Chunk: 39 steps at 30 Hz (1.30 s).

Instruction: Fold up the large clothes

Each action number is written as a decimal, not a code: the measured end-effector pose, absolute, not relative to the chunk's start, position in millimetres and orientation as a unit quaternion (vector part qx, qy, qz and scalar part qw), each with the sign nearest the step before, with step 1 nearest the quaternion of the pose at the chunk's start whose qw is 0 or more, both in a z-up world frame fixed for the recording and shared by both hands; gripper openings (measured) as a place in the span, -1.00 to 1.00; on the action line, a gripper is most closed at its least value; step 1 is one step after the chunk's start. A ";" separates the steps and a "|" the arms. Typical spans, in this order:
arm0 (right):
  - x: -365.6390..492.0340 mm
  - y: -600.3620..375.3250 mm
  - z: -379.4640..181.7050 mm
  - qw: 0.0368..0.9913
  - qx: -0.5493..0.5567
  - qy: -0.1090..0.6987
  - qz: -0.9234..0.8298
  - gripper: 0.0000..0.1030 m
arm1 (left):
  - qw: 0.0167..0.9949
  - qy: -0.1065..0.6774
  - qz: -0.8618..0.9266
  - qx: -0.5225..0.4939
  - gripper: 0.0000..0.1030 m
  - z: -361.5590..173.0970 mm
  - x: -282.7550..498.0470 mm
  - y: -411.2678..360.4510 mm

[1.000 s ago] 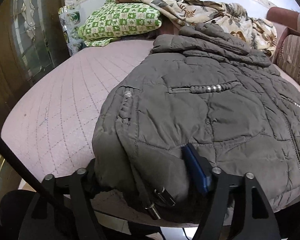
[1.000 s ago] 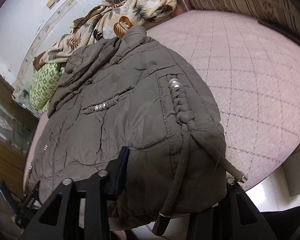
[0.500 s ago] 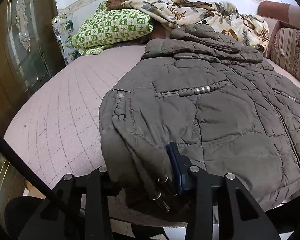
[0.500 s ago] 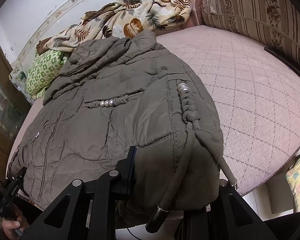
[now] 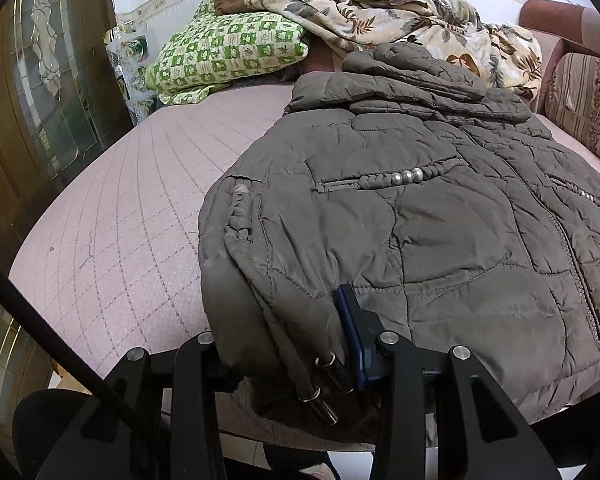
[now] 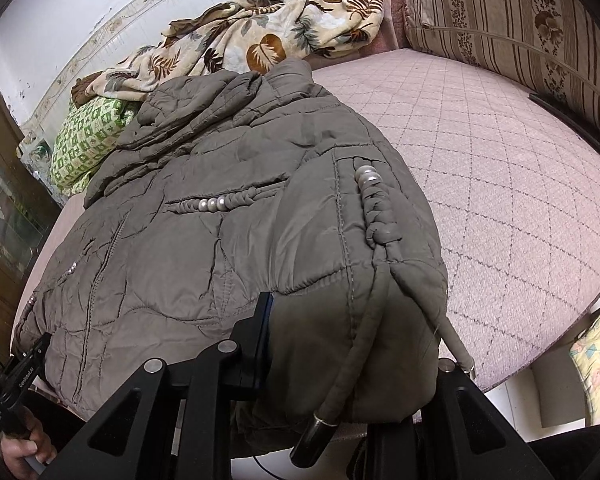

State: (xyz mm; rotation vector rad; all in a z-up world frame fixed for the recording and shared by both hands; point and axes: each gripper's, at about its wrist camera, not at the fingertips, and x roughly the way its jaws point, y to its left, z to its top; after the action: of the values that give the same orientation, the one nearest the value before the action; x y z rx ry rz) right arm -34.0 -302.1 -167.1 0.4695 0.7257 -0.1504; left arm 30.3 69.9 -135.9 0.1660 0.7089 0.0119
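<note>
A grey-brown quilted jacket point(image 5: 440, 208) lies on a pink quilted bed point(image 5: 112, 216), hem at the near edge, collar toward the far pillows. My left gripper point(image 5: 284, 348) is shut on the jacket's bottom left hem corner, with the drawcord ends point(image 5: 320, 396) hanging between the fingers. In the right wrist view my right gripper point(image 6: 352, 344) is shut on the jacket's point(image 6: 228, 208) bottom right hem corner; a drawcord point(image 6: 340, 376) dangles over it. The left gripper point(image 6: 24, 372) also shows there at the far left.
A green checked pillow point(image 5: 228, 56) and a leaf-print blanket point(image 5: 412, 20) lie at the head of the bed. A striped sofa cushion point(image 6: 512, 20) borders the right side. A dark wooden door with glass point(image 5: 44, 92) stands at the left.
Both grippers have closed further on the hem corners and bunched the fabric. The left corner has been drawn in toward the middle and lifted slightly.
</note>
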 end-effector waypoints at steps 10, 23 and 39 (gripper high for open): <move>-36.0 -303.6 -165.3 0.907 0.232 0.345 -0.069 -0.46 | 0.932 0.353 0.008 0.080 -0.25 -135.2 31.7 71.2; -45.3 -307.2 -143.0 0.920 0.253 0.297 -0.046 -0.55 | 0.935 0.346 0.008 0.072 -0.39 -111.8 33.0 70.9; -48.4 -311.7 -122.5 0.928 0.255 0.272 -0.024 -0.56 | 0.941 0.329 0.002 0.075 -0.47 -89.5 32.8 67.7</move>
State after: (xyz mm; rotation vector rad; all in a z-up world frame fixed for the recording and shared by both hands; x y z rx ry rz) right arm -48.4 -311.7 -122.5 0.5222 0.5575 -0.0486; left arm 32.8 67.7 -89.5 0.1537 0.6707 0.0044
